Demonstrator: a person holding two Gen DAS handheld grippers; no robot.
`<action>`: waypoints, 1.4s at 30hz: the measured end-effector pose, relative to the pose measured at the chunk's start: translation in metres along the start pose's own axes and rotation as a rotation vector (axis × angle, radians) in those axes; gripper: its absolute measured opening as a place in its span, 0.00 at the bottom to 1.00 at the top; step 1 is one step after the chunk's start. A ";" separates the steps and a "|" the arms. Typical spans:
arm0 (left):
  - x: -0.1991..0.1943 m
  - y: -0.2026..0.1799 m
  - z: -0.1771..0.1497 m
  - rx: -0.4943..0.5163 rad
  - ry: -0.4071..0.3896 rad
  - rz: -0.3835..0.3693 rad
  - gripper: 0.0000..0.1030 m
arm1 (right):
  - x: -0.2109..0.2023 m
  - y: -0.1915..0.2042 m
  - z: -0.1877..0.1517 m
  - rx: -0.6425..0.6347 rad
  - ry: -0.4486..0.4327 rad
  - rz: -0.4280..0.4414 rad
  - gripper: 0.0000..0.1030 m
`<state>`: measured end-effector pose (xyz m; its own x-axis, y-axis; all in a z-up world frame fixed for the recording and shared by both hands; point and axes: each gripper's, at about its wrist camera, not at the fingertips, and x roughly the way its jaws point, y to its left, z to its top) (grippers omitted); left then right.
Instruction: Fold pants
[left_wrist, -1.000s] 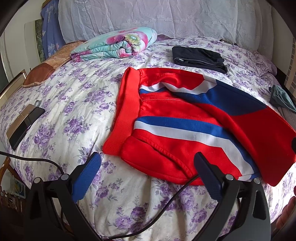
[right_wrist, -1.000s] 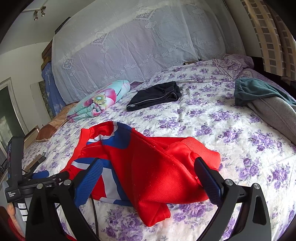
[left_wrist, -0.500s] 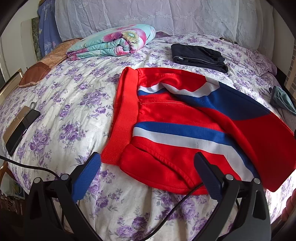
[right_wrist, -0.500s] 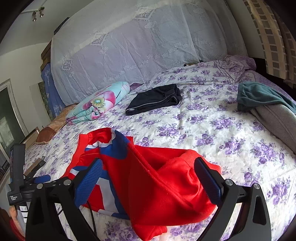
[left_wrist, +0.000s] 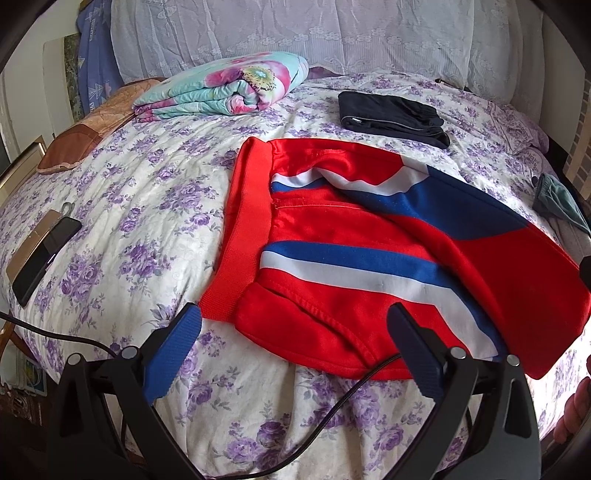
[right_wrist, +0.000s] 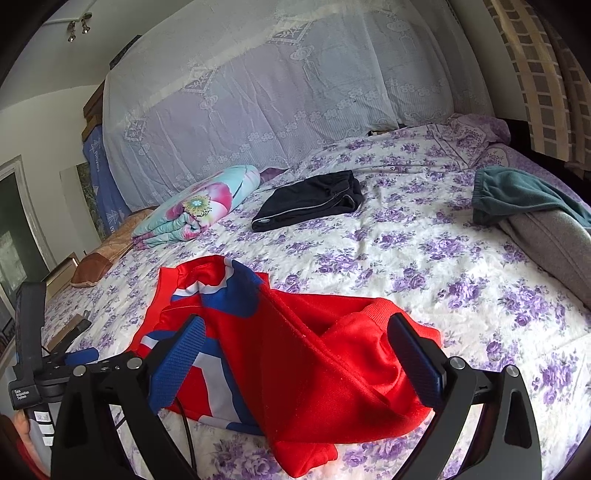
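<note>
Red pants with blue and white stripes (left_wrist: 354, 236) lie on the flowered bed, waistband to the left, legs folded over toward the right. In the right wrist view the pants (right_wrist: 295, 362) lie bunched with a red cuff on top. My left gripper (left_wrist: 295, 347) is open and empty, just in front of the near edge of the pants. My right gripper (right_wrist: 295, 354) is open and empty, low over the folded leg end, not touching it as far as I can tell. The left gripper also shows in the right wrist view (right_wrist: 55, 365) at the far left.
Folded black pants (left_wrist: 391, 118) lie at the far side of the bed. A rolled floral quilt (left_wrist: 225, 88) and a brown pillow (left_wrist: 81, 144) lie at back left. A phone (left_wrist: 44, 258) lies at the left edge. Teal and grey clothes (right_wrist: 535, 214) lie at right.
Both grippers have moved a little closer to the pants. The pants lie as before. Both stay open.
</note>
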<state>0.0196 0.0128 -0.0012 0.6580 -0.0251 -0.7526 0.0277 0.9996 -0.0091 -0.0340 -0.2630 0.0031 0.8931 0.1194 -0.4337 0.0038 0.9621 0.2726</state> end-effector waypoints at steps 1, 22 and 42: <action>-0.001 0.000 0.000 -0.001 -0.001 0.001 0.95 | -0.002 0.000 0.000 -0.003 -0.007 0.000 0.97; -0.007 -0.002 0.000 -0.012 -0.013 -0.013 0.95 | -0.005 -0.002 -0.002 0.011 -0.004 0.002 0.97; -0.002 -0.001 -0.001 -0.014 -0.006 -0.013 0.95 | -0.004 0.001 -0.003 0.006 0.002 0.001 0.97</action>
<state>0.0176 0.0118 0.0001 0.6622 -0.0381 -0.7483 0.0259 0.9993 -0.0279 -0.0384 -0.2614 0.0026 0.8921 0.1212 -0.4352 0.0055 0.9604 0.2787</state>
